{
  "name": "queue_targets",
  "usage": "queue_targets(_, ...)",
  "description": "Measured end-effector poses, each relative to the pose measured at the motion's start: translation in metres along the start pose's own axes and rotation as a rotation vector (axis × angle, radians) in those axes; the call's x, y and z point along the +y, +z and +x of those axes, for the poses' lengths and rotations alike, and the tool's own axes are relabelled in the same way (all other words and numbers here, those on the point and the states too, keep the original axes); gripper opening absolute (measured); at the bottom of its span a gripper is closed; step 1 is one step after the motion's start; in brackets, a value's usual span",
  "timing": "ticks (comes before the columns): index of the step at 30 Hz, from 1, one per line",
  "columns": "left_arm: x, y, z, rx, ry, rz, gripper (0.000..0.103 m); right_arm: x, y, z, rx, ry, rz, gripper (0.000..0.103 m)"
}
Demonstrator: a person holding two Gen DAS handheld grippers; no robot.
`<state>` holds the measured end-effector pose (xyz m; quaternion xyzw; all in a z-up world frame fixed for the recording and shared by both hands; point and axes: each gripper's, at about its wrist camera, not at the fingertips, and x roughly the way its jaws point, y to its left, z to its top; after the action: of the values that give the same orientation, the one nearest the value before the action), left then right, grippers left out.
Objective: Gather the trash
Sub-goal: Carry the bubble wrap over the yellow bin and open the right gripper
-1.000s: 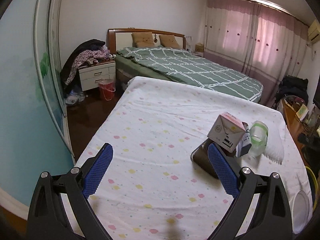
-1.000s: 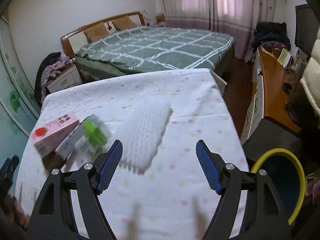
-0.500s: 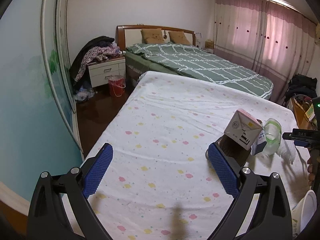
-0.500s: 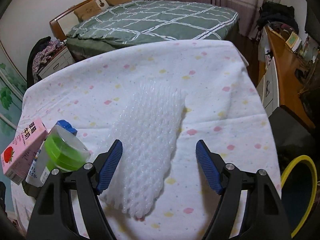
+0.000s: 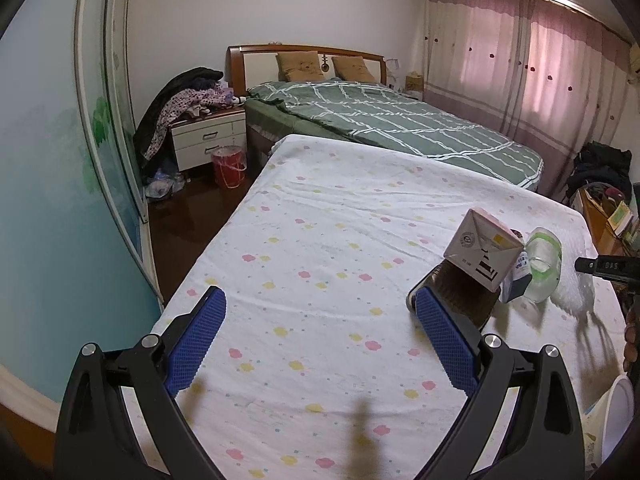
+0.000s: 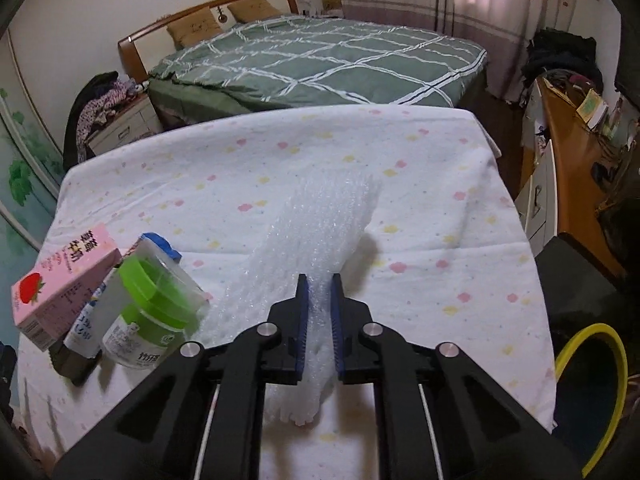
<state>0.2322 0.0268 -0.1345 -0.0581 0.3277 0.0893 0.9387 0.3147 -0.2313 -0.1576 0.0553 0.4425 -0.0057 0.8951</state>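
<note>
My right gripper (image 6: 319, 294) pinches the foam wrap (image 6: 320, 224) lying mid-table (image 6: 460, 168), gripped near its closer end so it lifts clear. My left gripper (image 5: 320, 332) hovers spread wide, empty, near the carton (image 5: 482, 250), ready for it.

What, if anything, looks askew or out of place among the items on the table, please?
The pink carton sits tilted, propped on a dark object and leaning against the green-lidded jar, itself tipped on its side. Nothing looks spilled.
</note>
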Motion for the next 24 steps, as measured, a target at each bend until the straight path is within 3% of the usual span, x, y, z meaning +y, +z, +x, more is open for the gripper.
queue_targets(8, -0.003, -0.001, -0.004, -0.009, -0.016, 0.012, 0.094, -0.013, -0.015, -0.043, -0.081, 0.0, 0.023, 0.01)
queue_targets(15, -0.008, -0.001, -0.005, -0.01, -0.028, 0.03, 0.094, -0.066, -0.057, -0.082, -0.132, -0.017, 0.175, 0.01)
queue_targets(24, -0.019, -0.004, -0.013, -0.04, -0.07, 0.072, 0.094, -0.145, -0.108, -0.131, -0.197, -0.174, 0.329, 0.01)
